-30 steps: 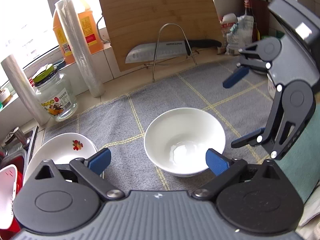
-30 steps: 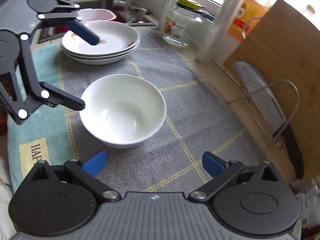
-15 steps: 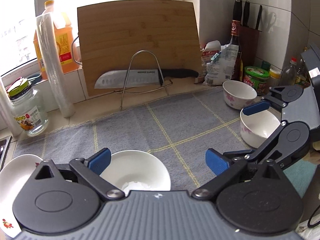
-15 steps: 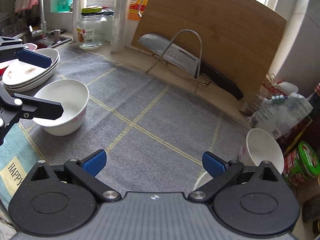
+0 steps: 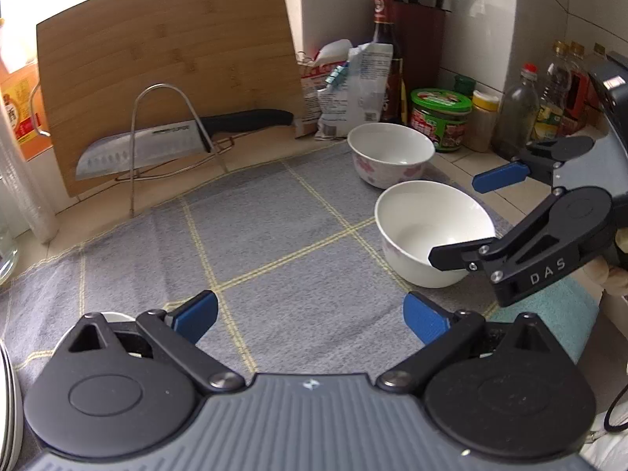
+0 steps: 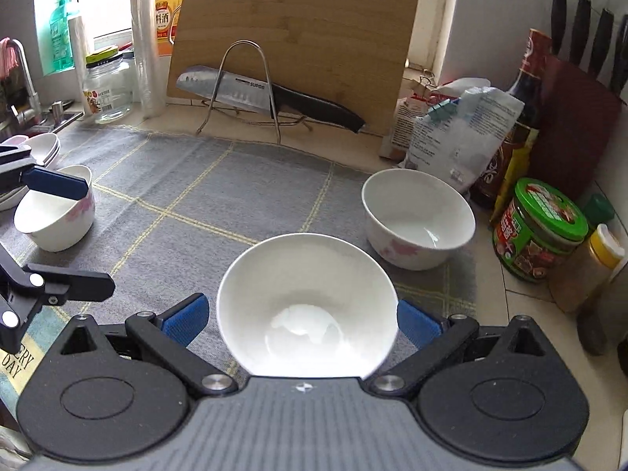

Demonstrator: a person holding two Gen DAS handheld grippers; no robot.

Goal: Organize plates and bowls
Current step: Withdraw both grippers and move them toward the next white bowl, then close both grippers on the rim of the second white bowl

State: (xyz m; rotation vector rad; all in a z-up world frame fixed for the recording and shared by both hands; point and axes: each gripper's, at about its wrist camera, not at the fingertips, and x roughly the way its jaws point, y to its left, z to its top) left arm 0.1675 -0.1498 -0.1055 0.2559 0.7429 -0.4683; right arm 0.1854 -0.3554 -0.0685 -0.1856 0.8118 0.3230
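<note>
From the left wrist, a grey checked cloth [image 5: 274, 235] is seen spread over the tiled table [image 5: 463, 165], with a bamboo board [image 5: 165, 59] propped against the wall behind a knife [image 5: 165, 145] on a wire rack. The left gripper [image 5: 310, 314] is spread wide, grasping nothing. Two bowls [image 5: 431, 231] stand at the cloth's right edge.

From the right wrist, the nearer bowl [image 6: 306, 306] is framed between the released fingers [image 6: 184, 320] of the right gripper [image 6: 300, 318]; contact cannot be told. Jars and bottles are crowded along the right wall.

The near rim of the white bowl [image 6: 306, 302] vanishes behind the right gripper's body; stacked plates [image 5: 8, 404] are cut by the frame edge.
</note>
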